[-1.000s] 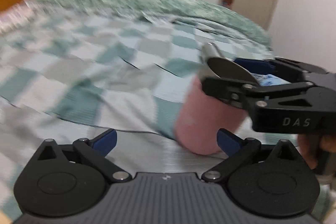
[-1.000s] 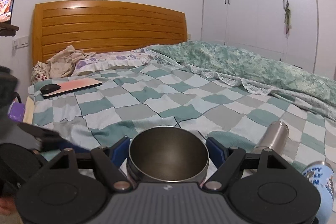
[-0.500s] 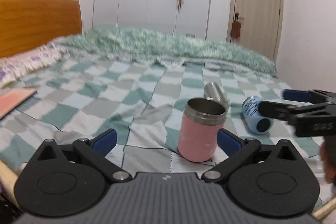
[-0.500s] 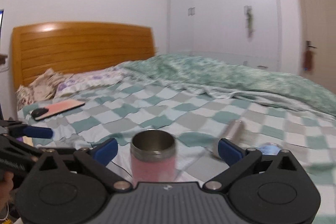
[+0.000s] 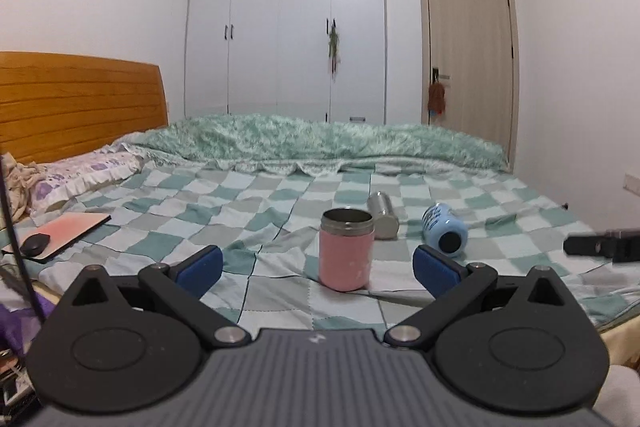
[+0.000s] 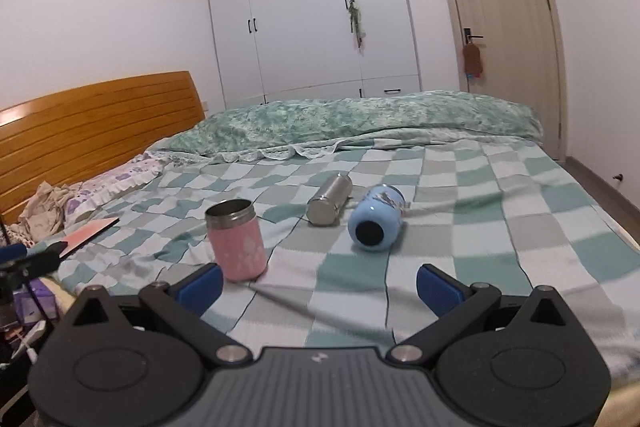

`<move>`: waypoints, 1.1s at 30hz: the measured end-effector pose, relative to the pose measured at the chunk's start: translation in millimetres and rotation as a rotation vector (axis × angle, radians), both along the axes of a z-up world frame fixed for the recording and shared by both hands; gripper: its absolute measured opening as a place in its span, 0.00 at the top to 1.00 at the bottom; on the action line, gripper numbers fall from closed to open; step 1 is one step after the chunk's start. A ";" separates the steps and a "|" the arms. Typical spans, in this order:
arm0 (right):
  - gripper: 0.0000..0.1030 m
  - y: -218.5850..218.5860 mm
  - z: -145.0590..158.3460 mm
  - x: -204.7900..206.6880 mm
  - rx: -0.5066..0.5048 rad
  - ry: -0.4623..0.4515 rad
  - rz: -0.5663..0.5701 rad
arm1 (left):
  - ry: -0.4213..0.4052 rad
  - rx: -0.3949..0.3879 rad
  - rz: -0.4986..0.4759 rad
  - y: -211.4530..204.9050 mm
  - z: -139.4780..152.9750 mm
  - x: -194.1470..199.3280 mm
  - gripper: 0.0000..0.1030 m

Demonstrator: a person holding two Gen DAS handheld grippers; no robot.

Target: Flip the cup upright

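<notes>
On the checked bedspread (image 5: 280,195), near the bed's front edge, the pink cup (image 5: 346,250) stands upright with its steel rim and open mouth facing up, touched by nothing. That is the change that matters: a second ago the right gripper was clamped on its rim with the left close by, and half a second ago the cup was already free and standing. By my reading the flip is done for this cup, and it sits level despite the soft, wrinkled cloth under it.

Both tools have since pulled back and risen. The left gripper (image 5: 318,263) has its blue pads spread wide, holding nothing, with the cup seen between them but farther off. The right gripper (image 6: 319,283) is likewise spread and empty, the cup (image 6: 237,239) off to its left; its view has swung right.

Behind the cup, a steel bottle (image 6: 330,205) and a light blue bottle (image 6: 376,223) lie on their sides, just beside one another. A pink notebook (image 5: 68,231) rests near the pillow (image 5: 84,175).
</notes>
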State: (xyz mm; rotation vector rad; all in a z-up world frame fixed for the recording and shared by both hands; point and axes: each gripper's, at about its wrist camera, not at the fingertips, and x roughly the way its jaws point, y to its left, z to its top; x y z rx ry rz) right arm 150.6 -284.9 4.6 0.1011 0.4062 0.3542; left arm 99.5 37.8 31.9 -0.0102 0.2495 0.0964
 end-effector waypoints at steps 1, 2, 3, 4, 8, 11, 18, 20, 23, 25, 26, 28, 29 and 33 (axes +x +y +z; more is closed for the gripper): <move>0.00 -0.4 -0.8 -11.1 -0.006 -0.001 -0.003 | -0.014 -0.008 0.013 -1.6 1.7 -10.2 0.00; 0.00 0.9 -2.4 -22.9 -0.022 -0.006 -0.004 | -0.025 -0.018 0.027 -1.8 2.7 -19.0 0.00; 0.00 2.4 -2.5 -33.3 -0.035 -0.009 -0.004 | -0.032 -0.024 0.040 -2.0 3.8 -27.7 0.00; 0.00 3.9 -2.3 -43.7 -0.051 -0.013 0.005 | -0.043 -0.026 0.045 -1.8 4.9 -36.1 0.00; 0.00 8.2 -0.9 -76.0 -0.110 -0.042 0.059 | -0.054 -0.017 0.041 -1.7 2.9 -54.1 0.00; 0.00 7.7 5.6 -90.4 -0.102 -0.042 0.068 | -0.032 -0.015 0.024 -1.0 -1.0 -55.6 0.00; 0.00 19.2 -3.1 -124.4 -0.113 -0.038 0.041 | 0.039 0.030 0.020 -5.3 -18.8 -89.5 0.00; 0.00 24.4 -11.2 -129.8 -0.112 -0.033 0.040 | 0.012 0.016 0.028 -9.2 -22.7 -101.8 0.00; 0.00 26.8 -17.7 -132.5 -0.073 -0.009 0.040 | 0.028 -0.027 -0.001 -16.5 -26.7 -101.2 0.00; 0.00 28.1 -18.3 -132.3 -0.073 -0.007 0.059 | 0.057 -0.020 -0.007 -21.1 -30.1 -98.0 0.00; 0.00 28.9 -18.2 -132.5 -0.082 -0.010 0.056 | 0.070 -0.021 0.003 -22.1 -31.6 -96.6 0.00; 0.00 29.4 -18.5 -133.1 -0.089 -0.014 0.054 | 0.083 -0.051 0.012 -18.3 -33.4 -93.6 0.00; 0.00 29.2 -18.7 -133.3 -0.088 -0.013 0.055 | 0.089 -0.060 0.015 -17.7 -33.8 -92.0 0.00; 0.00 27.9 -18.1 -135.0 -0.085 -0.020 0.052 | 0.092 -0.050 0.000 -20.2 -33.8 -92.0 0.00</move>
